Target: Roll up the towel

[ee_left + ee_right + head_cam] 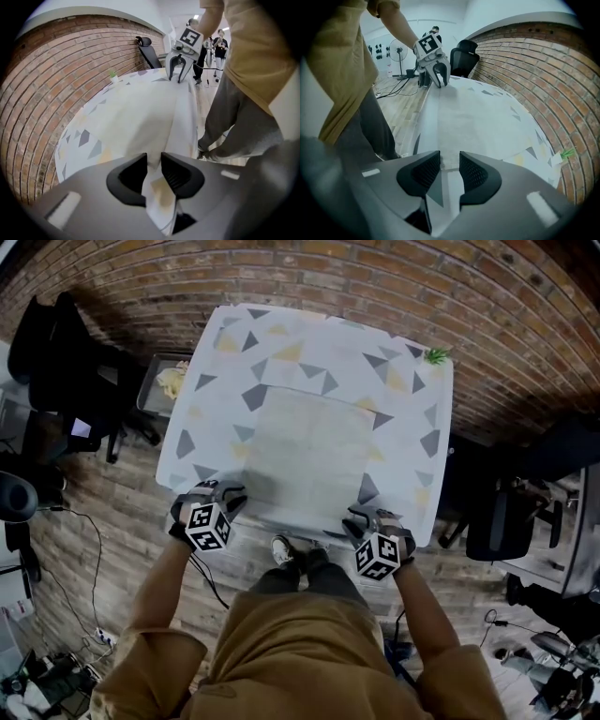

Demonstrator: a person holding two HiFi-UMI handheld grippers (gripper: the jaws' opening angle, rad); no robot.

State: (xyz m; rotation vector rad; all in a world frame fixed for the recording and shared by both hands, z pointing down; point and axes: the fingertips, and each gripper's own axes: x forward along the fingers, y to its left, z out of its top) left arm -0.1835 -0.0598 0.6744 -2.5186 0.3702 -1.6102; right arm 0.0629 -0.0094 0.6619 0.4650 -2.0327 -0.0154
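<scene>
A pale towel [309, 451] lies flat on a table covered by a white cloth with grey and yellow triangles [412, 418]. My left gripper [223, 495] is at the towel's near left corner. In the left gripper view the towel [140, 117] bunches up between the jaws of the left gripper [153, 161], which are shut on it. My right gripper [367, 519] is at the near right corner. In the right gripper view the right gripper [450, 161] straddles the towel's [478, 117] near edge, which still lies flat in a narrow gap. Each gripper shows in the other's view: the right gripper [179, 70], the left gripper [439, 75].
A small green sprig [436, 355] sits at the table's far right corner. A grey tray [169, 381] stands beside the table's left side. Black office chairs [56, 362] stand left and right. A brick wall runs behind the table. Cables [84, 549] lie on the wooden floor.
</scene>
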